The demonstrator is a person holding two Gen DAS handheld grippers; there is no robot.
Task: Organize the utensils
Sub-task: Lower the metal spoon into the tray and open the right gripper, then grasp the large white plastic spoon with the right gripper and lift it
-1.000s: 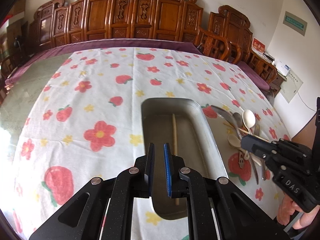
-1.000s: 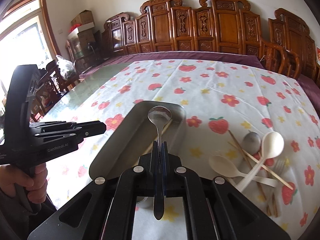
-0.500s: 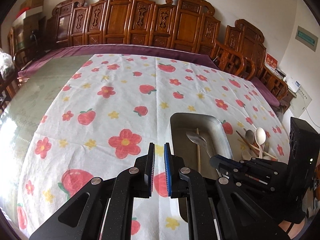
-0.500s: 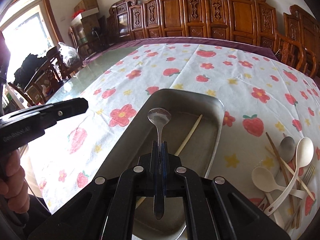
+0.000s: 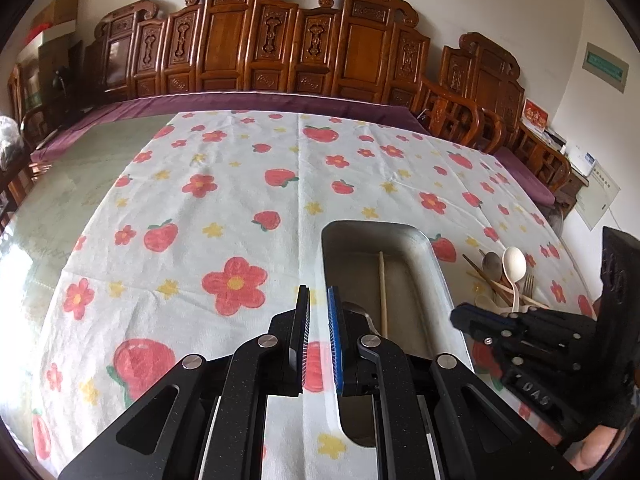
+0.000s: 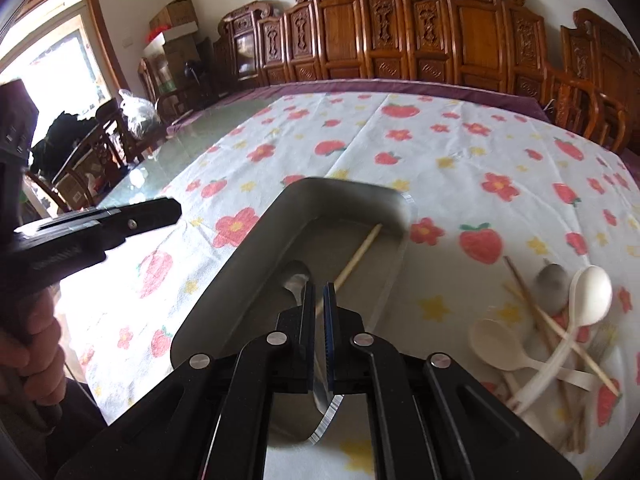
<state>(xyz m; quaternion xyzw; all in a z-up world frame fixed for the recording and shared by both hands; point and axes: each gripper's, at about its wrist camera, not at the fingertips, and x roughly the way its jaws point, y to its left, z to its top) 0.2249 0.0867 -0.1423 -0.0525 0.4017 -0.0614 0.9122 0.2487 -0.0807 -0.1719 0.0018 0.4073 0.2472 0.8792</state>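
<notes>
A long table [image 5: 100,184] is seen, backed by a row of carved wooden chairs [image 5: 280,52] and covered with a white cloth printed with strawberries and flowers [image 5: 240,208]. On the cloth a rectangular metal tray [image 5: 436,280] is set lengthwise. Inside the tray a single wooden chopstick [image 5: 383,292] is laid along its length, and a metal spoon [image 6: 295,280] is lying beside it on the tray floor, its bowl partly hidden behind the fingers in both views.

To the right of the tray, on the cloth, a loose pile of utensils [image 6: 560,336] is found: white plastic spoons [image 6: 588,300], a grey metal spoon [image 6: 552,284], more chopsticks and a fork [image 5: 529,285], crossed over one another.

The left gripper [image 5: 318,312] is held low over the cloth just beside the tray's left wall; its fingers are parted by a narrow gap and nothing is held between them. The right gripper [image 6: 319,304] is held over the tray; its fingers are likewise slightly parted and empty, the spoon resting just ahead of them.
</notes>
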